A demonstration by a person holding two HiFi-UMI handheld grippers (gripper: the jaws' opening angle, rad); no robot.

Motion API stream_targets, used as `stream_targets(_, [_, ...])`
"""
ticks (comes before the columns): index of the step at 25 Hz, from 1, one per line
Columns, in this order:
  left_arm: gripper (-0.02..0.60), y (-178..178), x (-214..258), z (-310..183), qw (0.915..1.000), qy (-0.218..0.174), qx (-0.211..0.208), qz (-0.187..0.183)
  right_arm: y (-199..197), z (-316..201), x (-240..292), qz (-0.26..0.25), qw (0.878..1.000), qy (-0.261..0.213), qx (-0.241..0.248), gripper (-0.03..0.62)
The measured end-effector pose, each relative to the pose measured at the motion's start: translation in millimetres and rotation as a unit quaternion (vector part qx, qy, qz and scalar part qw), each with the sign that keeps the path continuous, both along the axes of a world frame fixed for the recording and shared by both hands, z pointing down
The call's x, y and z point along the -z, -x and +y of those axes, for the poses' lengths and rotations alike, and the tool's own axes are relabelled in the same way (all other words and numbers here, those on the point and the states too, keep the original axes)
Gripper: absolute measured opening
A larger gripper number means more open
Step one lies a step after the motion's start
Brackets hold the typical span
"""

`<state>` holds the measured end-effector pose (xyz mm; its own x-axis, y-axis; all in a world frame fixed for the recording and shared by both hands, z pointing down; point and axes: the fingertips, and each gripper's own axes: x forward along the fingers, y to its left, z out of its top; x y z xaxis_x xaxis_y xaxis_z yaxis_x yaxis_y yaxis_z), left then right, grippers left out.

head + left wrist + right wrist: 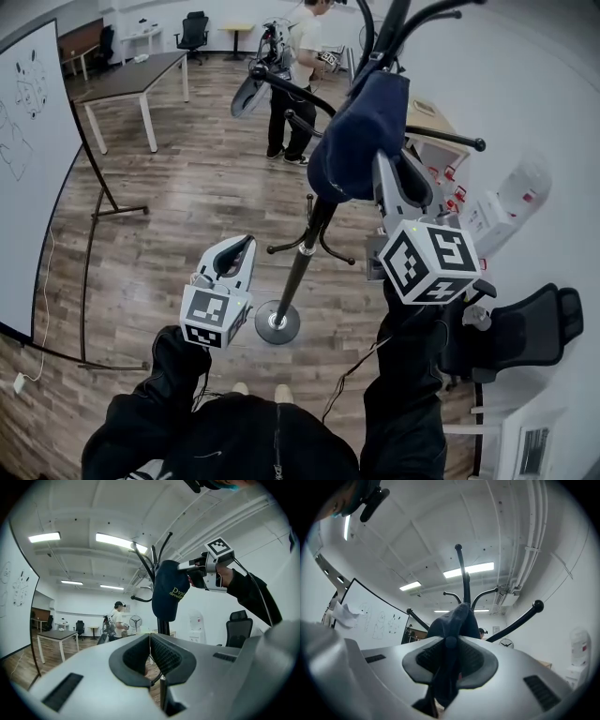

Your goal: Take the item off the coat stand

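Note:
A navy cap [361, 131] hangs from the upper hooks of the black coat stand [298, 267], whose round base [277, 322] rests on the wood floor. My right gripper [394, 178] is raised against the cap's right side and shut on its fabric. In the right gripper view the dark cloth [452, 620] runs down between the pads [426, 656], with the hooks [461, 573] above. My left gripper [236, 251] hangs lower, left of the pole, and touches nothing. Its jaws [150, 637] meet with nothing between them. From there the cap [169, 592] and right gripper [187, 576] show.
A whiteboard on a stand [28, 169] runs along the left. A table [131, 80] and a person [298, 56] are at the far end of the room. A black office chair [525, 328] and a white unit [506, 211] stand against the right wall.

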<state>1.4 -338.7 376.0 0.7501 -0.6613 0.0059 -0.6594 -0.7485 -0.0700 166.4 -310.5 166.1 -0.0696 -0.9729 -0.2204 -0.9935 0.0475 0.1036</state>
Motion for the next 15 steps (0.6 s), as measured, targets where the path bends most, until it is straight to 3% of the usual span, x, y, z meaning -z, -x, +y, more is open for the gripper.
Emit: stream_targets(15, [0.023, 12, 15, -5, 0.9999, -0.006, 0.006, 0.008, 4, 33, 97, 0.029, 0.997, -0.065, -0.010, 0.087])
